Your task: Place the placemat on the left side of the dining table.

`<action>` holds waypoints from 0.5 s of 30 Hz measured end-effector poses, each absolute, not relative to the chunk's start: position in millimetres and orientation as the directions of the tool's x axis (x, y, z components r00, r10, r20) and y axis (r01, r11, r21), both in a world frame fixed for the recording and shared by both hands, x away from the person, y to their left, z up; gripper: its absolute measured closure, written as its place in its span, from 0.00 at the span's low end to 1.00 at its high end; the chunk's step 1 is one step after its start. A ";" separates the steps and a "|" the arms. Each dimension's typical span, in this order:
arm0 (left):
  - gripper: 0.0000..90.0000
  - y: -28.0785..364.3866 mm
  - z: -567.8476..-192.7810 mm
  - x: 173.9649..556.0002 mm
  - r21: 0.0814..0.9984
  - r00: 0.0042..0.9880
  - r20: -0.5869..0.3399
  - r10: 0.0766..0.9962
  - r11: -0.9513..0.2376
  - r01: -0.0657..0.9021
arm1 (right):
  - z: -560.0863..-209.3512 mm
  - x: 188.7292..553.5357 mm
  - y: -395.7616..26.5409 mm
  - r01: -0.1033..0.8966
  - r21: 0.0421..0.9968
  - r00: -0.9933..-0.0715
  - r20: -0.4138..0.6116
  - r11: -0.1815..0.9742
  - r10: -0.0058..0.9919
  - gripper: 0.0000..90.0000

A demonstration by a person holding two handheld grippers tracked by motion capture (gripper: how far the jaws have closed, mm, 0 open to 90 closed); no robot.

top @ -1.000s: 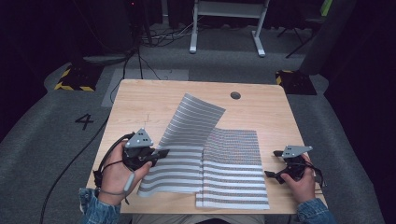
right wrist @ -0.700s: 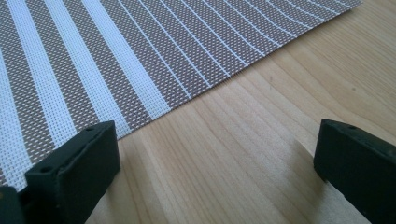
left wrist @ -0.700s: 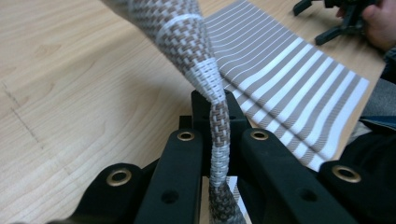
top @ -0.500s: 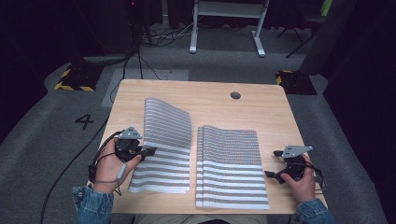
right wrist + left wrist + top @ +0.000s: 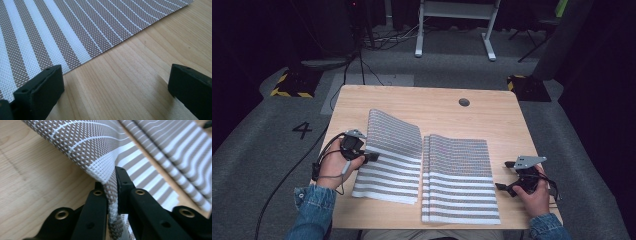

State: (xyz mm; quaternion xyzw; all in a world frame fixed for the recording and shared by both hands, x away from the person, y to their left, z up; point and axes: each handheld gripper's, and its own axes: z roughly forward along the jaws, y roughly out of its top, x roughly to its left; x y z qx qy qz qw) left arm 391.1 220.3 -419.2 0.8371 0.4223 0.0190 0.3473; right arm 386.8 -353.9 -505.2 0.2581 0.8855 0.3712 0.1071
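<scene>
Your left gripper [image 5: 373,157], clamped on the left placemat [image 5: 389,162], has drawn it leftward clear of the right placemat [image 5: 459,177]; your right gripper [image 5: 504,175] rests released, indicating separation is nearly complete.

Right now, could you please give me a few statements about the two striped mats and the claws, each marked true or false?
1. The left claw is shut on the edge of the left brown-and-white striped woven mat. True.
2. The right claw grips the right brown-and-white striped woven mat. False: its jaws stand apart over bare wood beside that mat's edge.
3. The left mat lies fully flat. False: its far part is raised off the light wooden table.
4. The two mats overlap in a stack. False: they lie side by side with a narrow strip of wood between.
5. The table has a small round hole near its far edge. True.
</scene>
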 end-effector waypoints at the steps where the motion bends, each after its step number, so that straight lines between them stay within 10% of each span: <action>1: 0.74 223.0 -424.7 398.4 0.613 0.570 -0.104 0.815 -0.399 0.682 | -505.2 386.7 -353.9 0.378 0.713 -0.843 0.002 0.591 0.537 0.01; 3: 0.44 230.0 -426.3 407.0 0.632 0.451 0.169 0.876 -0.448 0.633 | -505.2 386.5 -353.9 0.380 0.713 -0.842 0.002 0.590 0.539 0.01; 5: 0.38 235.4 -423.2 410.3 0.646 0.343 0.259 0.903 -0.426 0.634 | -505.2 386.5 -353.9 0.380 0.713 -0.842 0.002 0.590 0.540 0.01; 15: 0.36 198.4 -408.3 391.5 0.720 0.473 0.166 0.865 -0.434 0.541 | -505.2 386.5 -353.9 0.380 0.713 -0.842 0.003 0.590 0.540 0.01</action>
